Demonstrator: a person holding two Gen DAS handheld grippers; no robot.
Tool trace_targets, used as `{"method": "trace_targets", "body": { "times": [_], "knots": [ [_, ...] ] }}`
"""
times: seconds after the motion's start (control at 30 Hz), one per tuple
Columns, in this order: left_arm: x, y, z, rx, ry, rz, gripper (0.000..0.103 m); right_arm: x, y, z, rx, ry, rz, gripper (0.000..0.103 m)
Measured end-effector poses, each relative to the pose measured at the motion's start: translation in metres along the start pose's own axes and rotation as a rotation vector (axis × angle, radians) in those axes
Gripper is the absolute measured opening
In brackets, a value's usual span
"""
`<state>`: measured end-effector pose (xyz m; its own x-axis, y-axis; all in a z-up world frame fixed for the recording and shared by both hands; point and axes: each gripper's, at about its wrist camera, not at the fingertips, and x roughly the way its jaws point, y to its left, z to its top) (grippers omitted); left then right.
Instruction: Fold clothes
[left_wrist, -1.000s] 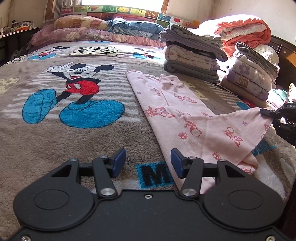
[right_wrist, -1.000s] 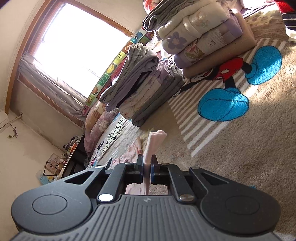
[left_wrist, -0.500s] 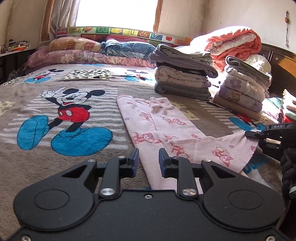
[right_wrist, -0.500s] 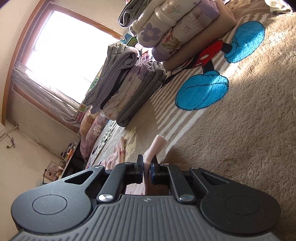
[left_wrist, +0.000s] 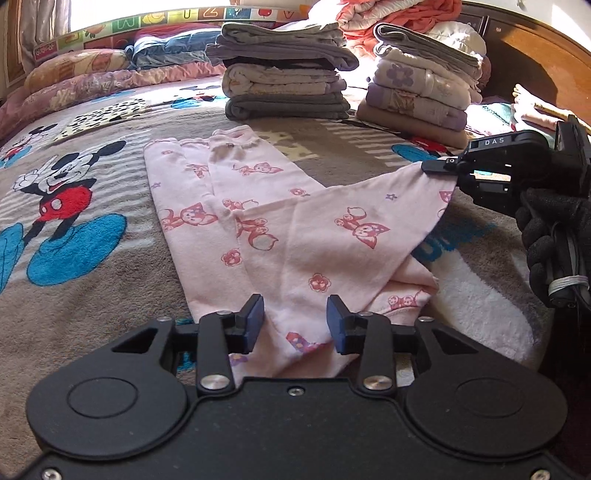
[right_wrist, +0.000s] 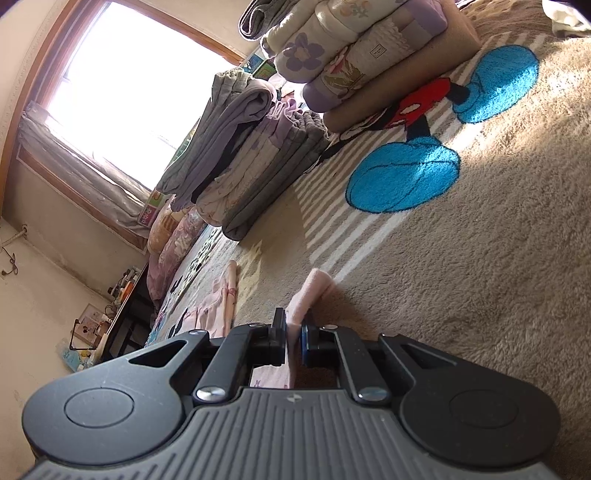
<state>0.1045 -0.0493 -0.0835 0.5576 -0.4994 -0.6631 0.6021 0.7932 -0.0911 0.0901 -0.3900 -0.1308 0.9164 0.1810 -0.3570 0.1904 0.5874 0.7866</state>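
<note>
Pink pyjama trousers (left_wrist: 295, 229) with a cat print lie lengthwise on the Mickey Mouse blanket (left_wrist: 74, 206). Their near right corner is lifted and pulled out to the right. My right gripper (left_wrist: 439, 168) is shut on that corner, and in the right wrist view the pink cloth (right_wrist: 312, 291) sticks out past the right gripper (right_wrist: 294, 332). My left gripper (left_wrist: 295, 317) hovers over the near end of the trousers. Its jaws are opening, with cloth lying between and under them, and the pads (left_wrist: 255, 317) do not press on it.
Two stacks of folded clothes (left_wrist: 284, 85) (left_wrist: 421, 88) stand at the far side of the bed. Pillows (left_wrist: 92, 70) lie along the window wall, and a wooden headboard (left_wrist: 535, 51) rises at the right. A gloved hand (left_wrist: 554, 236) holds the right gripper.
The left gripper moved right from bare blanket to over the trousers' near end. Its jaws narrowed, then widened again. The right gripper kept its hold on the corner and sank slightly.
</note>
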Motion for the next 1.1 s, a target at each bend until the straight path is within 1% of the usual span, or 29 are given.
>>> {"method": "trace_targets", "body": {
  "times": [0.03,0.07,0.13,0.2,0.27,0.33,0.47,0.63,0.73,0.8,0.87,1.1],
  "knots": [
    [0.000,-0.004,0.000,0.007,0.010,-0.023,0.055,-0.002,0.004,0.002,-0.003,-0.002,0.001,0.010],
    [-0.002,-0.011,0.001,0.027,0.006,-0.020,0.055,-0.004,0.009,0.005,-0.008,-0.004,0.001,0.010],
    [-0.008,-0.021,0.003,0.040,-0.018,0.003,0.055,-0.009,0.018,0.010,-0.016,-0.008,0.001,0.010],
    [-0.015,-0.022,0.009,-0.003,-0.053,0.037,0.055,-0.011,0.030,0.016,-0.034,-0.005,-0.002,0.010],
    [-0.024,-0.012,0.018,-0.120,-0.099,0.072,0.055,-0.012,0.045,0.023,-0.056,0.001,-0.005,0.010],
    [-0.034,0.007,0.024,-0.303,-0.154,0.085,0.056,-0.010,0.061,0.030,-0.074,0.017,-0.008,0.010],
    [-0.037,0.054,0.016,-0.654,-0.254,-0.037,0.059,-0.001,0.090,0.040,-0.098,0.046,-0.037,0.010],
    [-0.034,0.104,-0.002,-0.883,-0.298,-0.063,0.059,0.019,0.130,0.043,-0.168,0.078,-0.090,0.010],
    [-0.037,0.133,-0.015,-1.017,-0.322,-0.069,0.059,0.041,0.153,0.038,-0.216,0.121,-0.125,0.010],
    [-0.038,0.145,-0.021,-1.073,-0.324,-0.062,0.059,0.056,0.165,0.033,-0.248,0.147,-0.146,0.010],
    [-0.038,0.152,-0.024,-1.105,-0.323,-0.055,0.059,0.071,0.176,0.026,-0.278,0.166,-0.167,0.010],
    [-0.036,0.163,-0.028,-1.133,-0.317,-0.046,0.059,0.130,0.204,-0.005,-0.386,0.249,-0.245,0.010]
  ]
}}
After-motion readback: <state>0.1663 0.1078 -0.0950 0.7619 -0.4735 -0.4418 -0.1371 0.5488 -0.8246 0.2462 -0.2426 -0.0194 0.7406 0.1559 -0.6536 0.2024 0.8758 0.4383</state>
